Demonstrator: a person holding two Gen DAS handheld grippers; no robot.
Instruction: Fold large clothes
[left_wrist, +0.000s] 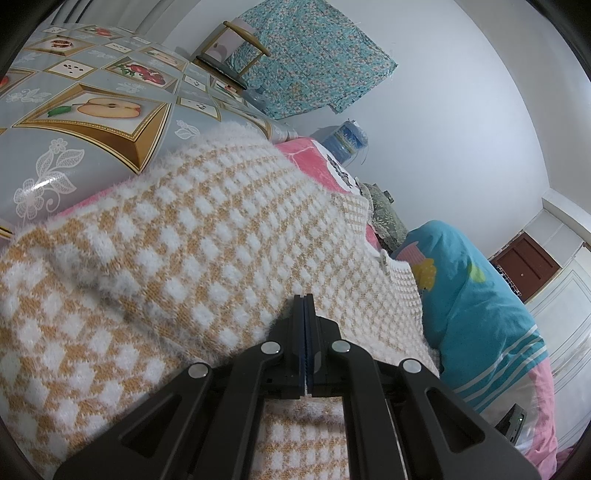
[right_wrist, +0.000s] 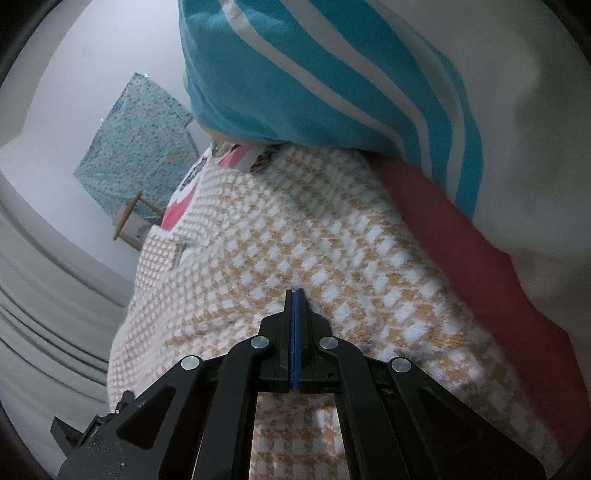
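Note:
A fluffy orange-and-white checked sweater (left_wrist: 229, 236) lies spread over the bed. In the left wrist view my left gripper (left_wrist: 303, 297) is shut. A folded-over flap of the sweater (left_wrist: 110, 295) runs right up to its fingertips and stands slightly raised, so the flap's edge looks pinched there. In the right wrist view the same sweater (right_wrist: 295, 229) fills the middle. My right gripper (right_wrist: 294, 291) hovers low over it, its blue pads pressed together with nothing between them.
A blue striped pillow (left_wrist: 487, 302) (right_wrist: 314, 74) lies beside the sweater on a pink sheet (left_wrist: 310, 158). A fruit-print tablecloth (left_wrist: 92, 110) lies at the left. A wooden chair (left_wrist: 236, 48), a teal floral cloth (left_wrist: 314, 55) and a water bottle (left_wrist: 343, 140) stand by the wall.

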